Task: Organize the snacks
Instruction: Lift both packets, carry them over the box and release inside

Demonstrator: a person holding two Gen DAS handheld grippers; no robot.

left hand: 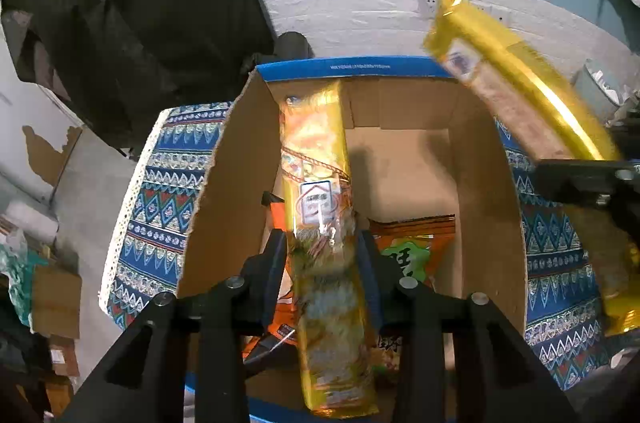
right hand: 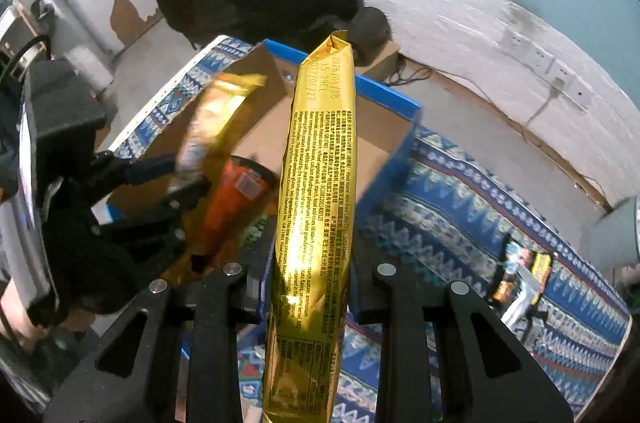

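Left wrist view: left gripper (left hand: pixel 322 243) with fingers (left hand: pixel 276 259) pinching a long gold snack packet (left hand: pixel 320 207), held over the open cardboard box (left hand: pixel 236 175); orange snack bags (left hand: pixel 416 247) lying on the box floor at 5 o'clock of the packet; patterned blue cloth (left hand: pixel 160 191) under the box on the tabletop; second gold packet (left hand: pixel 516 91) at 2 o'clock, clamped in the right gripper (left hand: pixel 580 179).

Right wrist view: right gripper (right hand: pixel 310 275) with fingers (right hand: pixel 368 287) pinching the second gold packet (right hand: pixel 316 207), printed side showing, tip toward 12 o'clock, above the box's blue near rim; left gripper (right hand: pixel 176 179) at 9 o'clock, holding its packet (right hand: pixel 216 119) over the box (right hand: pixel 380 139).
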